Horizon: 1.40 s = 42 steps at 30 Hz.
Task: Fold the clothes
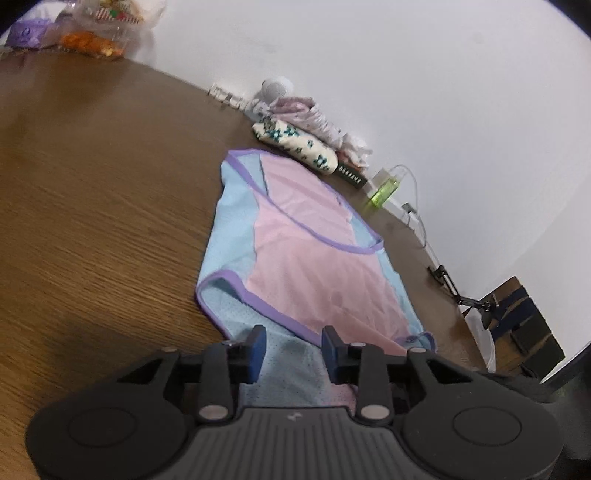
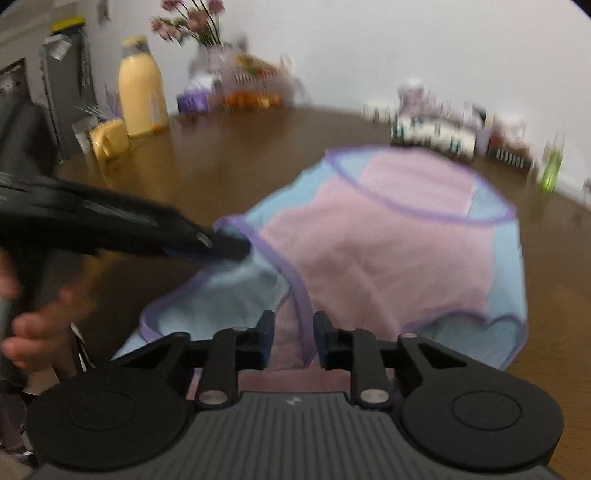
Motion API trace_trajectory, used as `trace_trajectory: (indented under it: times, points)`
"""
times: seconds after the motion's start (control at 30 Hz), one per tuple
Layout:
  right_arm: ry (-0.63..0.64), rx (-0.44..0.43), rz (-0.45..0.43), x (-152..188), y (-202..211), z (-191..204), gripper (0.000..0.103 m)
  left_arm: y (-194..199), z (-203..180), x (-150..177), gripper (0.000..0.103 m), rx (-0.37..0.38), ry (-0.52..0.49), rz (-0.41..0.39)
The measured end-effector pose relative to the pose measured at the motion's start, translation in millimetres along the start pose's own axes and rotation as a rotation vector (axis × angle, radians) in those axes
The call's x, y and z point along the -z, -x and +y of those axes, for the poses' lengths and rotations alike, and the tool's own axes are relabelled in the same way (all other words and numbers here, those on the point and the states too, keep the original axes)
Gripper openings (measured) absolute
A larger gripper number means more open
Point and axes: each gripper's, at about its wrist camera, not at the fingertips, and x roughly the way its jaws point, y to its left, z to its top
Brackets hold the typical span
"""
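Left gripper point(image 1: 293, 350): two blue-padded fingers are seen parted by a moderate gap, with the blue mesh hem of the garment lying between and under them; whether the cloth is pinched cannot be told. From the right wrist view its tip point(image 2: 236, 247) is seen pressed against the purple-trimmed leg opening.
Right gripper point(image 2: 293, 339): two fingers are held apart by a narrower gap, with the purple seam and pink cloth seen between them; a firm hold cannot be told.
Garment point(image 1: 303, 266): one pink and light-blue piece with purple binding is spread on the table, straight ahead of both claws, its near edge beneath them and its waistband at the far end.
Hand point(image 2: 40, 332): one bare hand is seen at the far left of the right claw, blurred, around the handle of the left tool.
Table point(image 1: 92, 206): one brown wood-grain top is seen under everything.
Folded pile point(image 1: 299, 146): one cream floral piece and one pale lilac piece are stacked beyond the garment, against the wall.
Green bottle point(image 1: 384, 188): one, right of the pile.
Yellow bottle point(image 2: 142, 88): one, far left ahead of the right claw, with one yellow mug point(image 2: 109, 138) just beside it.
Flowers point(image 2: 192, 18): one bunch, behind the snack packets.
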Motion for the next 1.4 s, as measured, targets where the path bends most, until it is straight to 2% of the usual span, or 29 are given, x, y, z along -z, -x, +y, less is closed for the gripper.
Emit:
trace_trajectory:
  times: [0.07,0.2,0.37,0.43,0.47,0.53,0.6,0.77,0.8,0.9,1.03,1.1,1.17,1.23,1.3,1.33,1.4]
  points:
    - [-0.041,0.006,0.022,2.6,-7.4,-7.3,0.013,6.0,-0.1,0.5,0.033,0.002,-0.025,-0.015]
    - [-0.075,0.02,0.003,3.4,-5.1,-13.1,0.0,8.8,4.3,1.7,0.034,0.014,-0.044,-0.015]
    - [-0.253,-0.064,-0.117,-10.0,4.1,-21.4,0.0,5.1,5.7,3.1,0.035,0.084,-0.026,0.013]
    - [-0.291,-0.056,-0.144,-12.2,6.5,-26.2,0.0,5.5,4.4,4.3,0.038,0.101,-0.033,0.02]
    - [-0.254,-0.019,-0.147,-13.1,6.1,-23.5,0.0,6.2,3.8,4.9,0.039,0.104,-0.037,0.019]
    - [-0.114,0.048,-0.086,-11.1,1.2,-9.9,0.01,7.9,4.9,5.4,0.043,0.088,-0.036,0.007]
    - [-0.032,0.057,-0.04,-6.0,-3.9,2.8,0.021,8.0,8.3,4.5,0.043,0.072,-0.027,-0.001]
    - [0.058,0.112,-0.016,4.3,-13.7,19.2,0.021,5.6,8.5,4.3,0.043,0.067,-0.038,0.011]
    - [0.054,0.114,-0.024,4.9,-14.6,19.0,0.009,5.0,6.7,5.0,0.043,0.065,-0.051,0.016]
    - [-0.085,0.051,-0.022,-0.6,-12.5,0.6,0.0,3.3,0.7,7.9,0.043,0.058,-0.096,0.031]
    - [-0.269,-0.073,-0.086,-5.3,-7.3,-20.9,0.0,3.4,-0.1,10.3,0.043,0.069,-0.107,0.041]
    - [-0.361,-0.136,-0.118,-7.6,-4.7,-31.5,0.0,2.7,0.0,11.3,0.044,0.114,-0.093,0.051]
    - [-0.453,-0.199,-0.15,-10.0,-2.1,-42.2,0.003,1.0,-0.5,12.4,0.047,0.168,-0.078,0.063]
    - [-0.514,-0.254,-0.13,-9.1,-8.2,-49.5,0.014,-3.5,-2.1,14.1,0.048,0.202,-0.075,0.082]
    - [-0.494,-0.246,-0.141,-8.9,0.2,-52.1,0.023,-10.7,-5.4,16.1,0.048,0.201,-0.078,0.108]
    - [-0.479,-0.22,-0.162,-7.9,10.0,-54.9,0.03,-14.4,-7.5,16.8,0.048,0.202,-0.081,0.12]
    - [-0.448,-0.164,-0.204,-5.6,30.1,-60.7,0.036,-21.8,-12.3,17.9,0.046,0.207,-0.091,0.141]
